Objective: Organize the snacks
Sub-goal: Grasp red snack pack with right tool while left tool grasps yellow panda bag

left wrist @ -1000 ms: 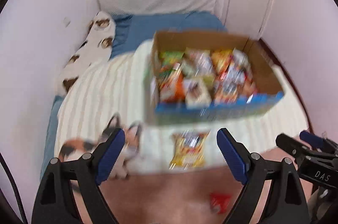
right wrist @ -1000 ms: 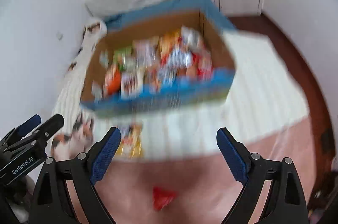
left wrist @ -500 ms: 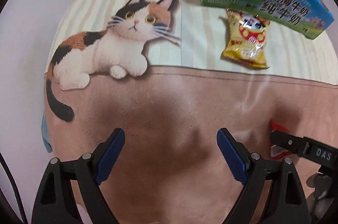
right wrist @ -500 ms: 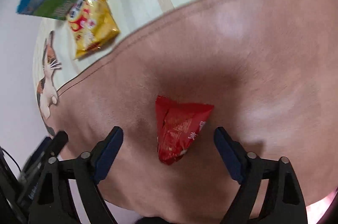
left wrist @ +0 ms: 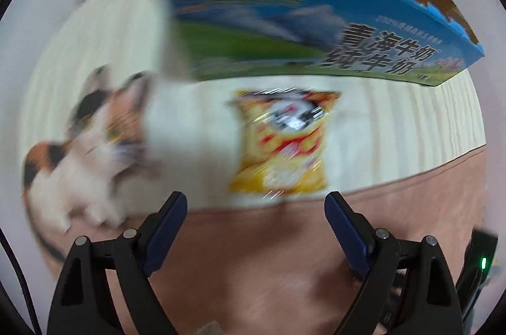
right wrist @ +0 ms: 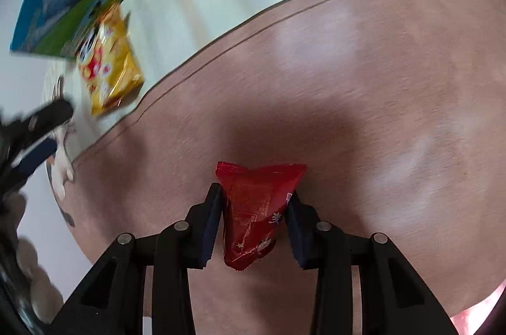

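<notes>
Where it gaped, right hand-held gripper [right wrist: 254, 210] apparently pinches red packet [right wrist: 257, 210].

The left claw [left wrist: 255, 210] hangs open just short of a blurred yellow snack bag [left wrist: 283, 142] lying before the carton [left wrist: 303, 40].

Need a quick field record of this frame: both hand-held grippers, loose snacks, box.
right hand-held gripper: jaws just closed on red packet
left hand-held gripper: open, empty, above yellow bag
yellow bag: flat on striped blanket, beside box
box: blue-green carton, snacks inside
red packet: on pink blanket area
</notes>
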Tool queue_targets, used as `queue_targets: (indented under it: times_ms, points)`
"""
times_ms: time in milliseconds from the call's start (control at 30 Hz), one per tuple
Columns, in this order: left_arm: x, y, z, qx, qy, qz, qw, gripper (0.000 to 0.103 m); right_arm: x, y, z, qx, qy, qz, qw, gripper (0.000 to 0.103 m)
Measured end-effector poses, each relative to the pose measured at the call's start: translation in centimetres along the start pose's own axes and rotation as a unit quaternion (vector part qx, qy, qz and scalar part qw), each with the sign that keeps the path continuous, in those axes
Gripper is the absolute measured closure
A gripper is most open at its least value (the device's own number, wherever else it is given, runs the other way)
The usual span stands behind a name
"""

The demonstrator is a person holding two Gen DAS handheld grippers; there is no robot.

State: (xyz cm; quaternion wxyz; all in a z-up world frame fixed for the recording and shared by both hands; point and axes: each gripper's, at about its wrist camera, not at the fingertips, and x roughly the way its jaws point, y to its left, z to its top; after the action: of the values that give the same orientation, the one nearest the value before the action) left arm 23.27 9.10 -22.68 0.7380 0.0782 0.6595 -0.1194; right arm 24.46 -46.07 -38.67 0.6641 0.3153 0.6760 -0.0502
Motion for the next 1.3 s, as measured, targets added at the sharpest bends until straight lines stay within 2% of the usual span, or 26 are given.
queue_targets:
  times_ms: [100,200,267,333,433,633,733,833,867,967,1033,1133,1200,1300]
  points:
    - [2.9,-1.5,2.0,0.007,0.039,-0.014,0.9991,0.014,-0.6,-1.1,0.6,0.009,-0.004,-0.002,1.000,0.062]
    - [4.4,-2.4,3.0,0.015,0.036,-0.025,0.9989,0.014,-1.0,-2.4,1.1,0.014,-0.002,-0.002,1.000,0.062]
    - [4.2,-2.3,3.2,0.011,0.016,-0.030,0.9994,0.031,-1.2,-3.1,1.3,0.020,0.001,-0.001,1.000,0.062]
    - [4.0,-2.1,2.9,0.005,0.008,-0.043,0.9990,0.040,-1.7,-3.9,1.7,0.020,0.004,-0.001,1.000,0.062]
    - [4.0,-1.7,0.6,0.005,0.017,-0.051,0.9985,0.040,-1.9,-4.4,1.7,0.013,0.013,-0.002,1.000,0.062]
    - [4.4,-1.5,-7.1,0.015,0.063,-0.042,0.9970,0.040,-2.0,-4.8,1.3,-0.029,0.038,-0.023,0.999,0.062]
    - [5.0,-1.4,-9.6,0.020,0.084,-0.045,0.9953,0.037,-1.8,-4.4,1.2,-0.053,0.049,-0.031,0.997,0.061]
    - [5.8,-2.5,-10.1,0.032,0.088,-0.043,0.9947,0.031,-1.4,-3.7,1.2,-0.071,0.062,-0.038,0.995,0.058]
    - [6.1,-2.6,-9.9,0.029,0.093,-0.046,0.9942,0.028,-1.3,-3.5,1.1,-0.074,0.065,-0.036,0.995,0.053]
    - [7.3,-3.7,-7.8,0.020,0.104,-0.048,0.9932,0.022,-0.2,-1.8,0.8,-0.083,0.079,-0.039,0.993,0.046]
    - [7.9,-3.7,-7.7,0.019,0.103,-0.044,0.9935,0.022,0.5,-0.4,0.0,-0.088,0.081,-0.043,0.992,0.045]
    - [8.6,-4.1,-5.3,0.014,0.098,-0.044,0.9941,0.022,0.9,0.3,-0.2,-0.084,0.083,-0.043,0.992,0.044]
    - [8.1,-2.9,-6.3,0.009,0.092,-0.046,0.9947,0.022,0.9,0.2,-0.1,-0.078,0.084,-0.040,0.993,0.044]
    - [7.0,-2.1,-7.4,0.008,0.083,-0.039,0.9957,0.031,0.9,0.0,-0.1,-0.068,0.081,-0.034,0.994,0.044]
